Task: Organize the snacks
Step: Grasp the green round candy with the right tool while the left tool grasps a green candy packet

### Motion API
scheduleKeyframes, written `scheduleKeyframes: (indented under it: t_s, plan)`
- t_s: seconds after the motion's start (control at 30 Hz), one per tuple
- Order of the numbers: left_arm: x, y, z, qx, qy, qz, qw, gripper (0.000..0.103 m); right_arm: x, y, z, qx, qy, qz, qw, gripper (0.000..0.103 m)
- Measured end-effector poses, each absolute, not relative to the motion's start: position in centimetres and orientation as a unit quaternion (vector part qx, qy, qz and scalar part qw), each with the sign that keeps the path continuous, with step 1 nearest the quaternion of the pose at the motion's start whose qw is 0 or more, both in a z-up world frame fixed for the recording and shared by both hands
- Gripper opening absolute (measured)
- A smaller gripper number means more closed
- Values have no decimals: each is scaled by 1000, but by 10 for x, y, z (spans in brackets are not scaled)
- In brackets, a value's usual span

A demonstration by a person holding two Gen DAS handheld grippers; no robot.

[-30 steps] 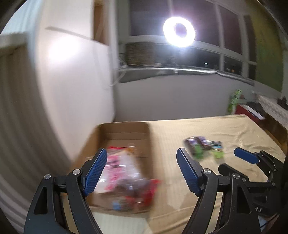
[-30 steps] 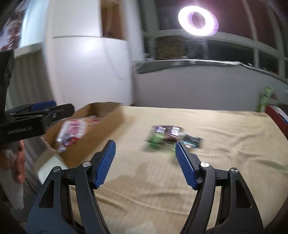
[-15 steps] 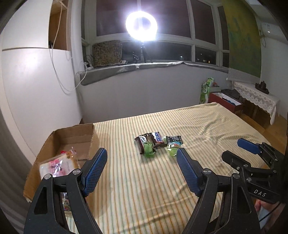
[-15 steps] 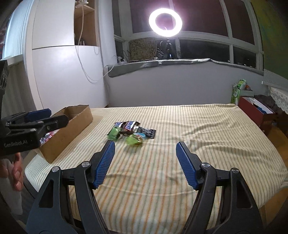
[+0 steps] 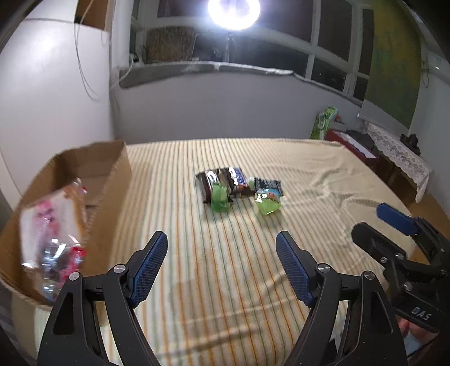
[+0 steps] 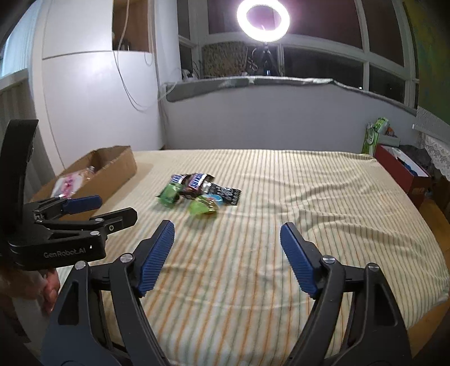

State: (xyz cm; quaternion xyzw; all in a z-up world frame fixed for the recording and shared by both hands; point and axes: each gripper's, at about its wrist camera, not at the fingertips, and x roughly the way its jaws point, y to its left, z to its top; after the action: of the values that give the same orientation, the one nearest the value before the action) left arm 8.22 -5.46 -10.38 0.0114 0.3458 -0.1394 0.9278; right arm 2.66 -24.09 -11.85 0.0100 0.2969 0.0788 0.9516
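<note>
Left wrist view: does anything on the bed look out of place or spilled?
Nothing spilled. A small cluster of snacks lies loose mid-bed rather than in the cardboard box, which already holds a clear packet. The bedspread is slightly wrinkled.

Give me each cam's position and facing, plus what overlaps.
Left wrist: on the left gripper, open, facing snack pile across the bed; right gripper at right edge.
Right wrist: on the right gripper, jaws opening, empty, facing the same bed; left gripper and a hand at left.
Shared: snack pile, cardboard box, ring light.

Striped yellow bedspread (image 6: 281,197), green snacks (image 6: 168,194)
</note>
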Motion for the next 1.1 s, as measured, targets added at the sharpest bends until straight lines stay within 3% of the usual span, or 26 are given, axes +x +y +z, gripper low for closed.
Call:
scheduleKeyframes:
  t_s: [0.47, 0.6, 0.87, 1.0, 1.07, 1.1]
  plan:
    - [165, -59, -127, -17, 372, -105, 922, 79, 125, -241, -148, 19, 373, 135, 918, 80]
    - [172, -66, -130, -2, 369, -122, 922, 62, 143, -231, -154, 8, 394, 159, 905, 80]
    - [177, -61, -136, -9, 381, -165, 910, 50, 156, -220, -162, 10, 414, 199, 888, 71]
    - [180, -66, -138, 5, 392, -175, 903, 32, 166, -216, -170, 18, 430, 215, 876, 56]
    - [182, -69, -139, 9, 394, -174, 902, 31, 168, -213, -171, 17, 433, 217, 875, 54]
    - [182, -69, -139, 9, 394, -174, 902, 29, 168, -212, -172, 15, 433, 219, 874, 48]
